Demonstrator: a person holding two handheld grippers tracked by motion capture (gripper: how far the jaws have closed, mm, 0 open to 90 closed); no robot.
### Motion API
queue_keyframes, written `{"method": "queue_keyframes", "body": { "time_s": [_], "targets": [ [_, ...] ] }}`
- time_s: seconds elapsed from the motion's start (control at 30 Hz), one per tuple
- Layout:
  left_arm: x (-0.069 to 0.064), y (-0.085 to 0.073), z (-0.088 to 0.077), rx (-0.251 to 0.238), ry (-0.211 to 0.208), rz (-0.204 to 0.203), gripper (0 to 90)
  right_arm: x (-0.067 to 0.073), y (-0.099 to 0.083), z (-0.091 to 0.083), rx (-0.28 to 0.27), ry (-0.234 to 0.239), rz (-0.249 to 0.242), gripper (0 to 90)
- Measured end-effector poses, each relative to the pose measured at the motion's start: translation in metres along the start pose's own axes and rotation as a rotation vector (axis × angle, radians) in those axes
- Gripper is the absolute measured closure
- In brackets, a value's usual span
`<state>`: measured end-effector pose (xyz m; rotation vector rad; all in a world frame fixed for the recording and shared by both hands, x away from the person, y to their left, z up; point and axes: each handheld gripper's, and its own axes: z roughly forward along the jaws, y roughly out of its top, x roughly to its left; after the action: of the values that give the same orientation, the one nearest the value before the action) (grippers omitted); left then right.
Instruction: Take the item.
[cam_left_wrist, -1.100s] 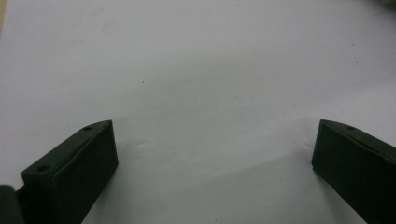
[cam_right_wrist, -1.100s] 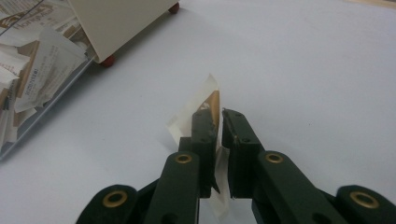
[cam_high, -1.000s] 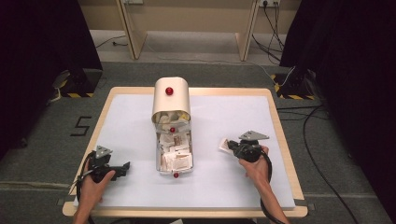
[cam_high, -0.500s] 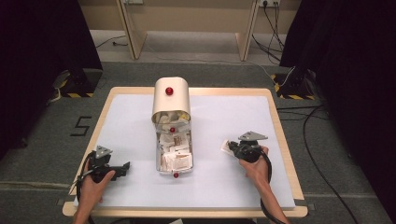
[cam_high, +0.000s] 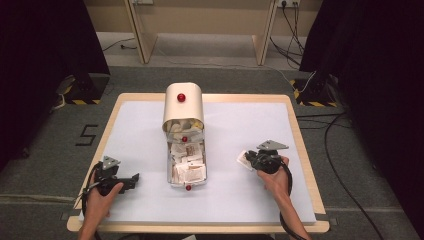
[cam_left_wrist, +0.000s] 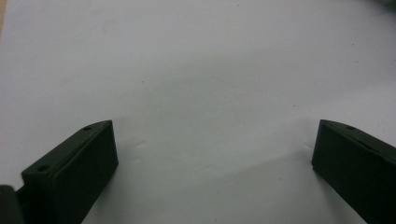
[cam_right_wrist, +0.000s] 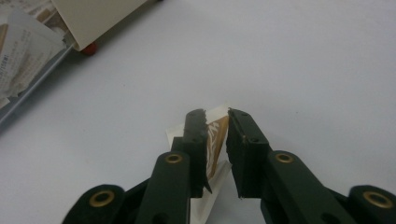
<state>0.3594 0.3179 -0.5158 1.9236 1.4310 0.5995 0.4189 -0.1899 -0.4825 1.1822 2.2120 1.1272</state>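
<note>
The high view looks forward and down from the near edge of the table (cam_high: 300, 150), taking in its whole white top and the floor beyond. The left gripper view faces bare tabletop (cam_left_wrist: 196, 70) from very close. The right gripper view (equally low) shares the open box (cam_right_wrist: 93, 18) (cam_high: 184, 145) with the high view.

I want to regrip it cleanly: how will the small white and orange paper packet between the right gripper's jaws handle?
The small white and orange paper packet looks thin and flat, so probably light and floppy. It lies on the smooth white table cover, so a push would likely slide it. The right gripper has just been opening with the packet between its jaws; it may slip free.
</note>
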Motion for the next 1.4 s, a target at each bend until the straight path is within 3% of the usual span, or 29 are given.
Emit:
{"method": "queue_keyframes", "body": {
  "time_s": [0.33,0.6,1.0,1.4],
  "targets": [
    [0.0,0.0,0.0,0.0,0.0,0.0,0.0,-0.006,0.006,-0.009,-0.015,0.007,0.092,44.7],
    [0.0,0.0,0.0,0.0,0.0,0.0,0.0,-0.005,0.009,-0.01,0.03,-0.003,0.092,29.9],
    [0.0,0.0,0.0,0.0,0.0,0.0,0.0,-0.004,0.01,-0.027,0.022,-0.006,0.085,20.6],
    [0.0,0.0,0.0,-0.001,0.0,0.0,0.0,-0.011,0.003,-0.04,0.001,-0.018,0.12,20.4]
  ]
}}
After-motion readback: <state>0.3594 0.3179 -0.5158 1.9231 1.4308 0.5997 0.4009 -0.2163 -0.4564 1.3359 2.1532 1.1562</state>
